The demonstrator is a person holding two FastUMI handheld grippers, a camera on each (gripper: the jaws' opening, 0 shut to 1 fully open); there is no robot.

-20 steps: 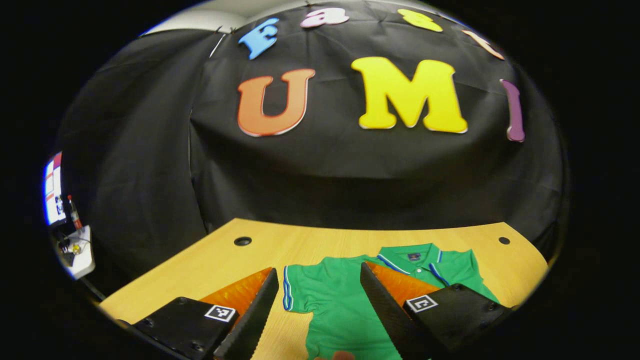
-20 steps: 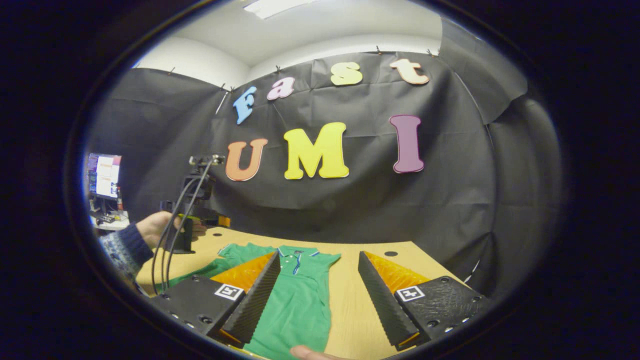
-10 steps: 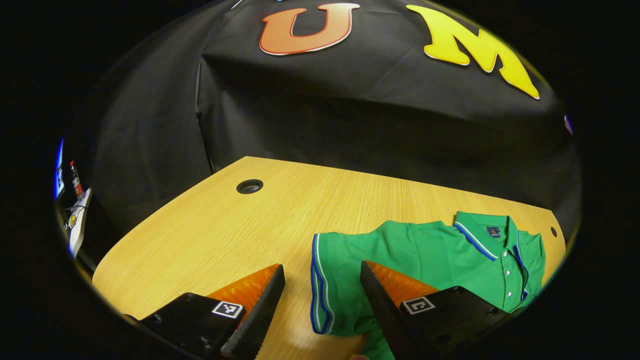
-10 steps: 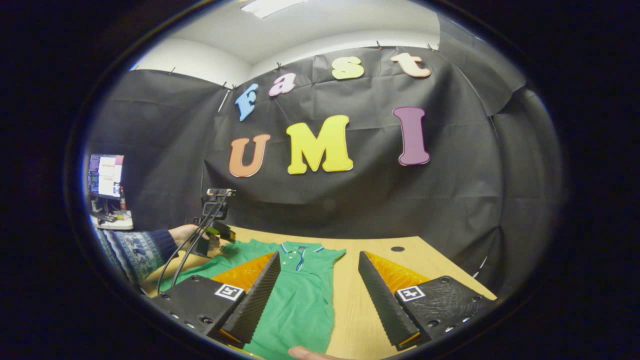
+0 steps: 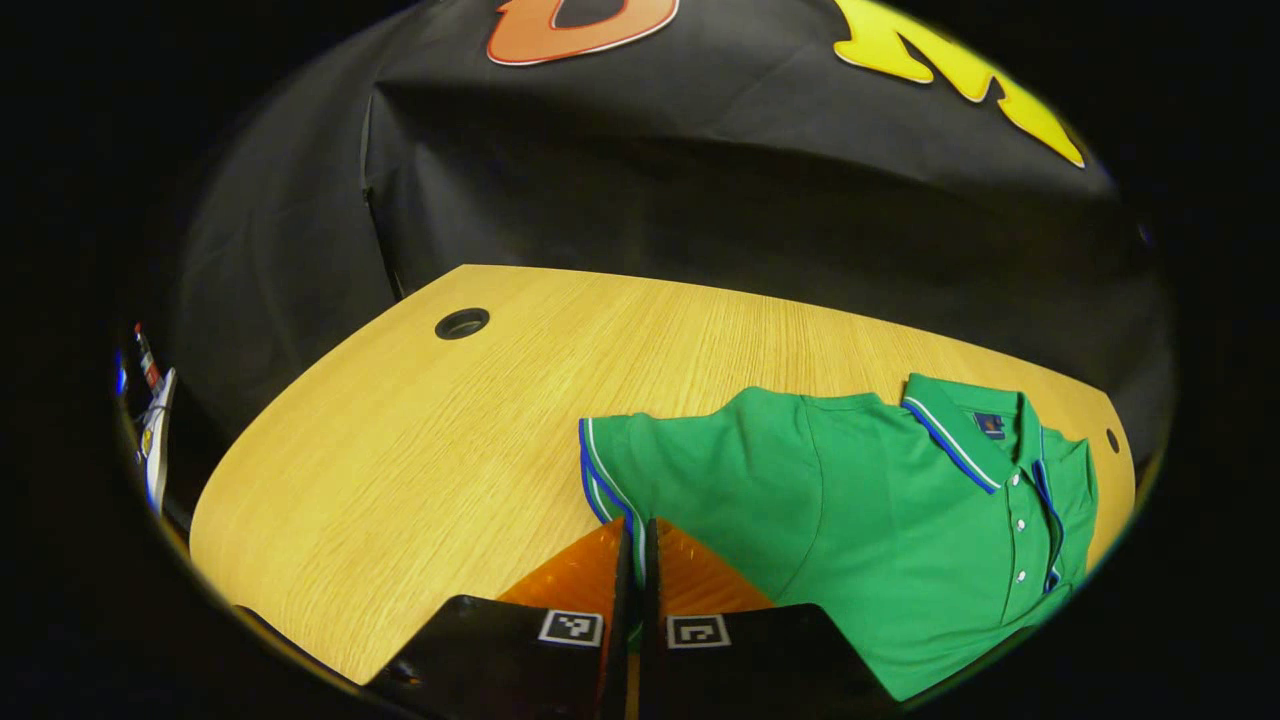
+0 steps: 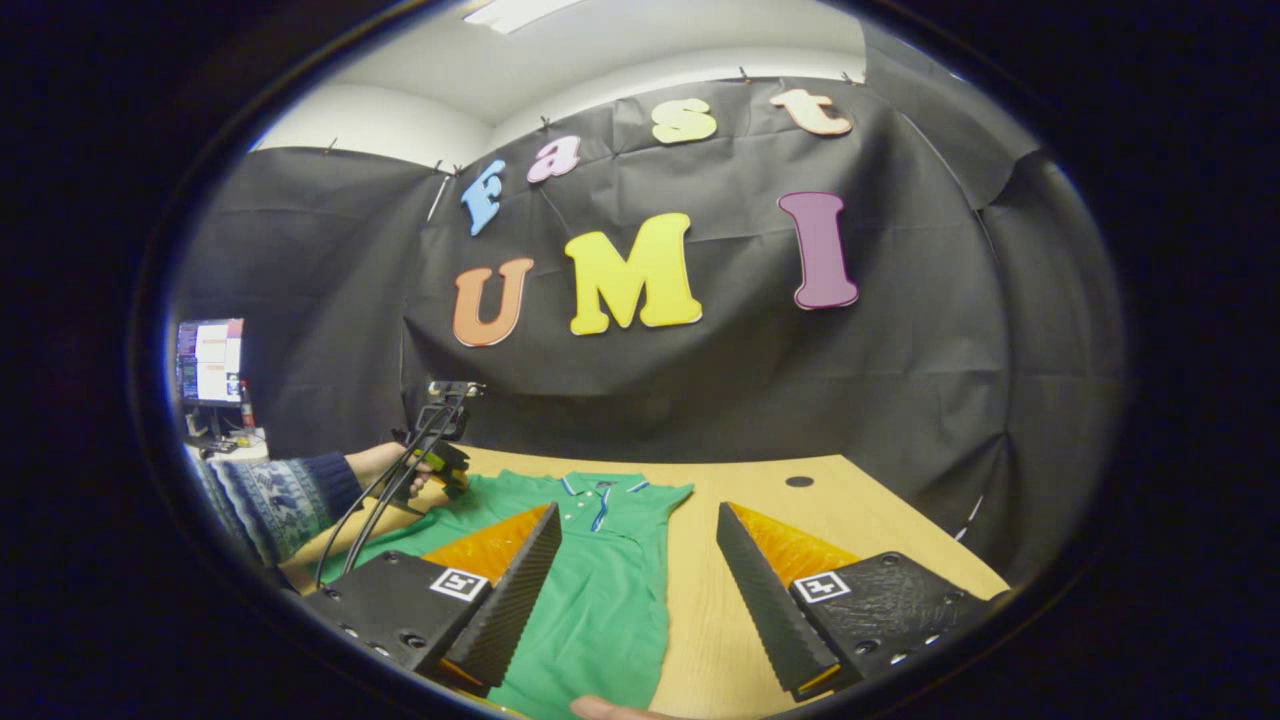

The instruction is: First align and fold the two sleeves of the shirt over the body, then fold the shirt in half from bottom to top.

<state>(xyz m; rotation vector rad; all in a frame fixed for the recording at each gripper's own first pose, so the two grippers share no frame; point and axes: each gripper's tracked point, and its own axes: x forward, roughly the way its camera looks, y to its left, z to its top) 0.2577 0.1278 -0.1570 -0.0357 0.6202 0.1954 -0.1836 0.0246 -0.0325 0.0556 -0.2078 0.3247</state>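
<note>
One sleeve (image 5: 640, 480) sits pinched, apparently at its cuff, in our closed left gripper (image 5: 635, 545); the body (image 5: 900, 540) lies rightward; right gripper (image 6: 635, 555) gapes empty.

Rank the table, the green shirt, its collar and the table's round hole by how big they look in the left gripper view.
1. Table
2. Green shirt
3. Collar
4. Round hole, smallest, though it lies farther from the camera.
</note>
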